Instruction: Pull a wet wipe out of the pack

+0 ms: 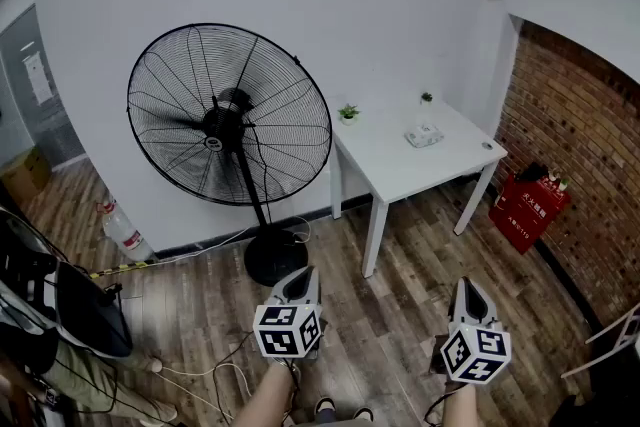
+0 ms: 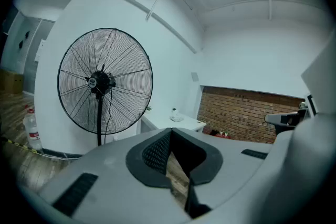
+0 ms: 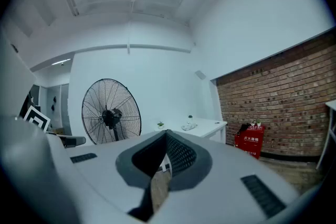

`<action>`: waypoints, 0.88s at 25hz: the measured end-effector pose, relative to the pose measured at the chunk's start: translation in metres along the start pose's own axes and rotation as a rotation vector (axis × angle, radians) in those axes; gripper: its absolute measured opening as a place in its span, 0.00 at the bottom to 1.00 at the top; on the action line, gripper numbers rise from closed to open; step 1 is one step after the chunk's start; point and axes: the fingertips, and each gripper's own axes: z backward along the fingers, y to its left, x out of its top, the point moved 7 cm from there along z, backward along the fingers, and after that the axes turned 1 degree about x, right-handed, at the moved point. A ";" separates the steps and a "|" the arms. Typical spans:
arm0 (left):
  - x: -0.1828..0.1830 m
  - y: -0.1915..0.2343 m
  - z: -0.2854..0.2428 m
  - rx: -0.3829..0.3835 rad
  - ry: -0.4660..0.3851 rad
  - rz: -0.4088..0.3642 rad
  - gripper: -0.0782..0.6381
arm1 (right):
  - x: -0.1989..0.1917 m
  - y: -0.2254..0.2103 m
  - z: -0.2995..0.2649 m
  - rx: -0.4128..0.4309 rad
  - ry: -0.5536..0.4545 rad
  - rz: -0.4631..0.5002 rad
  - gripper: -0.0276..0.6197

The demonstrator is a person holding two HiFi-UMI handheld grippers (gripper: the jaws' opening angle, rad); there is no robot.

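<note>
On the white counter point(image 1: 400, 165), toward its back edge and just in front of a small potted plant point(image 1: 426, 98), lay the wet wipe pack point(image 1: 424, 136). It was well apart from both grippers. The left gripper point(image 1: 303, 273) and the right gripper point(image 1: 466, 283) hung low over the wooden floor point(image 1: 400, 315) on the near side of the counter. In each gripper view the jaw tips met with nothing between them, so both were closed and empty.

The likeliest failure I could foresee was the pack coming along with the wipe. It looked light, and a pull with one gripper while the other did not pin it down could drag it across the counter or lift it off. A pinch that went too deep might bring out several wipes at once. On the way over, the pedestal fan point(image 1: 230, 120) stood just beside the counter's left edge, and cables point(image 1: 215, 370) trailed on the floor near the person's feet, which could snag a step.

The pack was too small in every view to tell whether its flap was open or a wipe already stood out. The person's arms were cut off at the bottom of the head view.
</note>
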 end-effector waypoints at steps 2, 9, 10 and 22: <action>0.001 0.000 0.002 0.000 0.002 0.003 0.11 | 0.001 0.004 0.001 0.003 0.006 0.002 0.04; 0.007 0.003 0.003 -0.013 0.001 -0.010 0.11 | 0.001 0.012 0.005 -0.005 0.013 0.001 0.04; 0.007 0.002 0.003 -0.015 0.001 -0.011 0.11 | 0.000 0.011 0.005 -0.007 0.015 -0.002 0.04; 0.003 0.006 -0.001 -0.033 0.015 -0.014 0.11 | -0.006 0.020 0.007 -0.029 0.027 0.008 0.05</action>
